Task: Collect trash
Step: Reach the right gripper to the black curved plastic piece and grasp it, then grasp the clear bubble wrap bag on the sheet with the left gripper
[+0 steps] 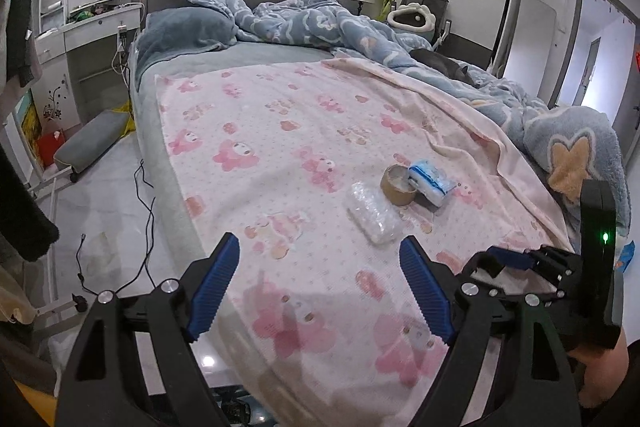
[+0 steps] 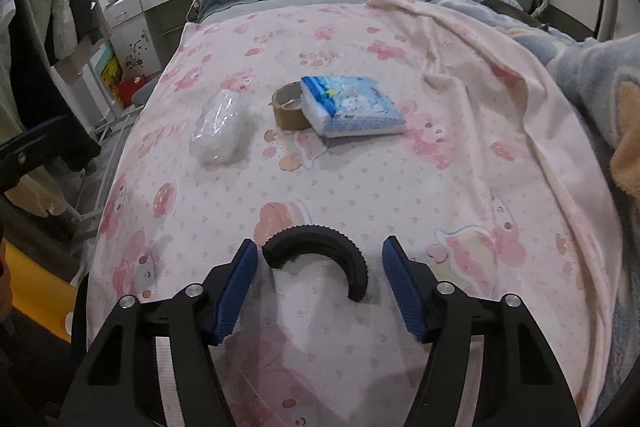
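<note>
Three items lie on the pink patterned blanket (image 2: 360,187): a clear plastic bundle (image 2: 218,129) (image 1: 374,213), a brown tape roll (image 2: 288,107) (image 1: 398,183) and a blue tissue pack (image 2: 352,105) (image 1: 432,181) leaning on the roll. Nearer the foot of the bed lies a black serrated half ring (image 2: 312,237). My right gripper (image 2: 320,245) stands open around it, and the pads do not touch it. My left gripper (image 1: 320,243) hangs wide open over the bed's near left corner, holding nothing; the plastic bundle is just ahead of its right finger.
A crumpled blue duvet (image 1: 400,39) covers the bed's right side, with a dark cat-like shape (image 1: 440,65) on it. Left of the bed are a white dressing table (image 1: 92,31), a grey wheeled stool (image 1: 90,143) and black cables (image 1: 140,227) on the floor.
</note>
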A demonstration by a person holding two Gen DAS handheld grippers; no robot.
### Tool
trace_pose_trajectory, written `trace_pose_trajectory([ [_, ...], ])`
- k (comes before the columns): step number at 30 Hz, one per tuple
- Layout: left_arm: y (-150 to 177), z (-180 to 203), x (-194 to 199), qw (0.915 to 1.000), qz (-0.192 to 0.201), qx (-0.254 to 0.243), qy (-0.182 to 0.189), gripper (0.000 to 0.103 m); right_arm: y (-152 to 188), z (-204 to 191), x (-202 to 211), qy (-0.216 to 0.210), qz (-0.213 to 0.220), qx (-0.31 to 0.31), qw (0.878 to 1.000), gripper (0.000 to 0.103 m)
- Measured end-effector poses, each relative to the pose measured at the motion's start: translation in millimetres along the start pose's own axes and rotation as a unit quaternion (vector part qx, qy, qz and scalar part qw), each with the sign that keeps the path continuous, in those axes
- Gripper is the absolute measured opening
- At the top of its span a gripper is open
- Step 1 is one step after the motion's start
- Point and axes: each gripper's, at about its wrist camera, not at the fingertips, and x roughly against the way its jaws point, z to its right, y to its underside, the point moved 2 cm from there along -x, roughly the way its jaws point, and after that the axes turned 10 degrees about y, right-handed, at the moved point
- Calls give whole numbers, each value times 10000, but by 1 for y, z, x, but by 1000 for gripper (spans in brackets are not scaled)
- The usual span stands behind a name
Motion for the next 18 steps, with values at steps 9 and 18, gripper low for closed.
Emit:
trace_pose_trajectory([
  [9,-6,7,-26,9999,-62,69,118,85,-6,6,-3,-227,8,116,9997,45],
  [18,-8,17,-54,9996,-167,46,208,85,-27,20,0,-337,268,64,9991,45],
])
